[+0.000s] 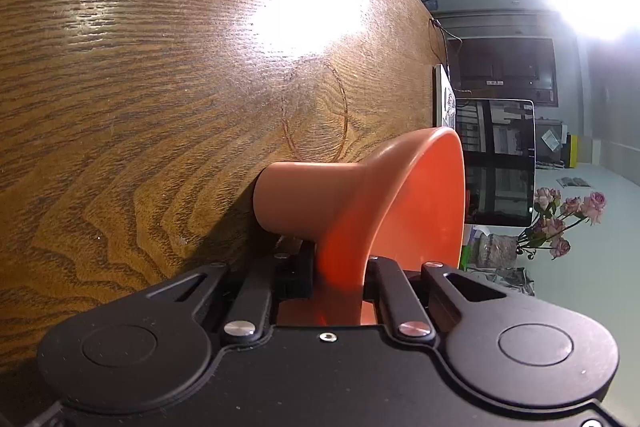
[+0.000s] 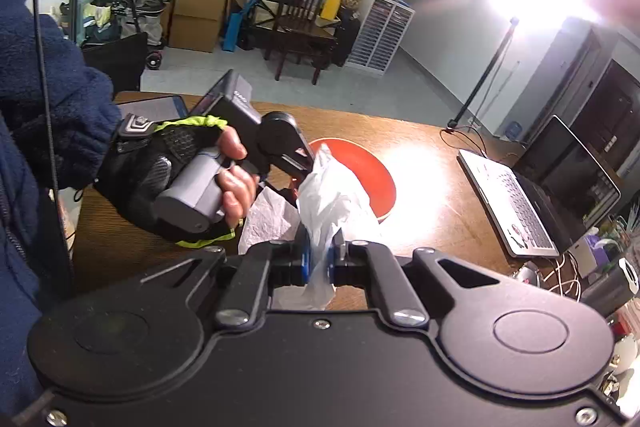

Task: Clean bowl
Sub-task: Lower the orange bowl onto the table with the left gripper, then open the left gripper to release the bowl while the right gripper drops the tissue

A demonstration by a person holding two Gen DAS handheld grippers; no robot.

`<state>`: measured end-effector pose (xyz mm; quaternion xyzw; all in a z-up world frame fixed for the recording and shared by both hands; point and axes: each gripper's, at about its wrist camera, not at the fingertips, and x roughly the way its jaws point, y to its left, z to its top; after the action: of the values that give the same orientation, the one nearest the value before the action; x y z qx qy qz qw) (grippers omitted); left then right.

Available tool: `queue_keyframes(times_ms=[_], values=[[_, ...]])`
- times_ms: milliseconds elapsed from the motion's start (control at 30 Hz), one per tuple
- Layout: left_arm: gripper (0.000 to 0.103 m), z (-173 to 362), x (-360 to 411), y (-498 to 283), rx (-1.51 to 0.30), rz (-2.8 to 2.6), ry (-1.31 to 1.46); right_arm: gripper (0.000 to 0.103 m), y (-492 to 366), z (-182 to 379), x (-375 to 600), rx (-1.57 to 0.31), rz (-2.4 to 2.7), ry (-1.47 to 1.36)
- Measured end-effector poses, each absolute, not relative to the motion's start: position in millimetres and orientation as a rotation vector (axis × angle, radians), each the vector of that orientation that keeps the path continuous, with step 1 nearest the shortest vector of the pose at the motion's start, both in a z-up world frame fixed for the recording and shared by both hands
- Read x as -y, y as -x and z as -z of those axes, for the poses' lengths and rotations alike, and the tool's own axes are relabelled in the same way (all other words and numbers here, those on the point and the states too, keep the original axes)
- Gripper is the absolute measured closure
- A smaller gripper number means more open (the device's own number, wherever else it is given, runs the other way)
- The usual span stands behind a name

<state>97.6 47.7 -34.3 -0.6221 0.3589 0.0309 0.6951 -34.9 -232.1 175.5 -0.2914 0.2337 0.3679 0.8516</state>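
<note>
Both grippers are busy: the left gripper (image 1: 338,267) has its jaws closed on the wall of the orange bowl (image 1: 384,203), near the rim, and the right gripper (image 2: 319,263) is closed on a crumpled white tissue (image 2: 332,203). From the right wrist view the bowl (image 2: 376,175) stands on the wooden table (image 2: 432,227), with its foot touching the wood, and the tissue hangs just in front of its opening. By my judgement the bowl is light and stiff, probably plastic with a smooth and rather slippery skin, so the hold on the rim wall seems correct, but it could turn between the pads if the wiping pushes hard. The tissue is soft and thin and may tear; it is better to press with the bunched part. I count one bowl, one tissue in the jaws, one more white paper (image 2: 266,219) lying beside, one laptop (image 2: 516,203) at the table's far side, and two grippers.
</note>
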Motion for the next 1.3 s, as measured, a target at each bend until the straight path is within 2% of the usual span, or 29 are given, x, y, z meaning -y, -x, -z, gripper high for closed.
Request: queue_keyframes(times_ms=[133,200,300,433,600,733,867,933,1000,1033,1067,1100,1300], values=[[0.088,30,-43,-100,-0.819,-0.051,1.372,0.096,18,-167,224,-0.506,-0.738,0.562],[0.064,24,-45,-97,-0.819,-0.031,1.37,0.096,10,-158,220,-0.512,-0.722,0.549],[0.048,12,-49,-90,-0.814,0.037,1.323,0.096,-3,-146,214,-0.519,-0.676,0.536],[0.045,-11,-49,-77,-0.823,0.115,1.184,0.096,-28,-142,215,-0.515,-0.556,0.483],[0.045,-38,-44,-45,-0.874,0.093,0.822,0.095,-96,-138,221,-0.627,-0.316,0.373],[0.045,-46,-45,-24,-0.88,0.021,0.736,0.095,-160,-119,229,-0.772,-0.262,0.209],[0.045,-58,-46,-8,-0.886,-0.031,0.662,0.095,-205,-90,223,-0.854,-0.256,0.192],[0.045,-64,-47,-4,-0.895,-0.068,0.637,0.087,-221,-76,223,-0.902,-0.236,0.202],[0.045,-67,-55,-1,-0.919,-0.122,0.645,0.06,-231,-65,222,-0.937,-0.214,0.201],[0.045,-67,-60,0,-0.92,-0.126,0.652,0.055,-238,-55,222,-0.964,-0.209,0.2],[0.045,-70,-63,1,-0.912,-0.125,0.658,0.038,-239,-51,222,-0.981,-0.21,0.199],[0.045,-73,-66,3,-0.901,-0.126,0.655,0.029,-240,-47,223,-0.997,-0.211,0.199],[0.045,-88,-66,2,-0.857,-0.132,0.622,0.027,-233,-43,226,-1.001,-0.189,0.188]])
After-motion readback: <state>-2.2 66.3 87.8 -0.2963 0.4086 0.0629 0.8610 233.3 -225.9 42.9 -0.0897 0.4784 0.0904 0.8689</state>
